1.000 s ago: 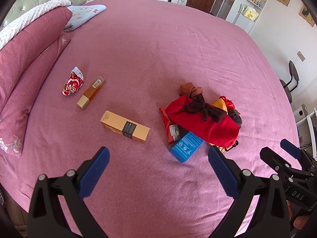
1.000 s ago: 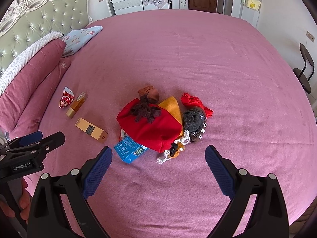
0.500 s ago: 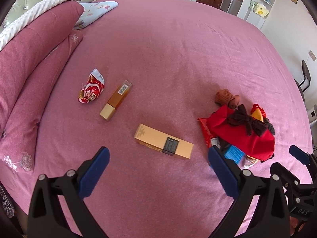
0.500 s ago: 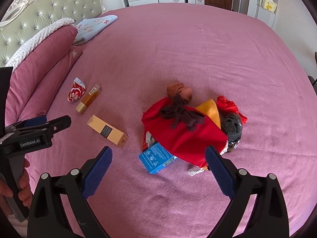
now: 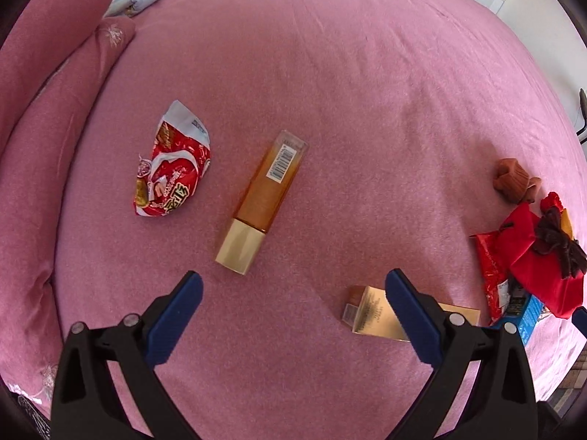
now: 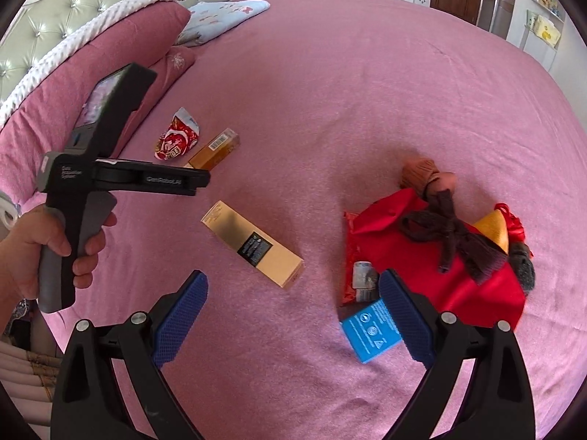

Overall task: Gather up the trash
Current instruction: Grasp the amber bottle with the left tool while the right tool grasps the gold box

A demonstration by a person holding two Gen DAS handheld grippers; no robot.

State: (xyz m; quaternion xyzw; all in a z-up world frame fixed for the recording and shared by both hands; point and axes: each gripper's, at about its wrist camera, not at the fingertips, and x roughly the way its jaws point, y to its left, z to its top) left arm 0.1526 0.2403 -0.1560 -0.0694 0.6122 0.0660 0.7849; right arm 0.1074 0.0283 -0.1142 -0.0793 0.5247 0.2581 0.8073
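Two hand-held grippers hover over a pink bed (image 5: 367, 73), each with its blue pads spread wide and nothing between them. Left hand-held gripper (image 5: 293, 293): poised above the amber bottle (image 5: 262, 198), whose gold cap lies just beyond the gap of the fingers. The wide spread probably allows the fingers to straddle the bottle's short side. Long axis of the bottle: diagonal in the left wrist view, cap toward the camera and lower left, barcoded base pointing away to the upper right. Crumpled red snack wrapper (image 5: 170, 172): just beside the bottle on its left, apart from it, lying flat and creased with its white torn end farthest from the camera. Gold carton (image 6: 253, 244): well apart from the bottle, lying flat on a broad face, long axis running from upper left to lower right in the right wrist view; in the left wrist view its end is partly hidden behind the right-side finger. Right hand-held gripper (image 6: 293, 297): held back from the carton and from the blue box (image 6: 370, 330), which lies at the near edge of a heap made up of a red cloth bag (image 6: 422, 256) tied with a dark cord, a red packet and knitted items. Judging by their scatter, the wrapper, bottle and carton are loose litter to be gathered; none is yet gripped.
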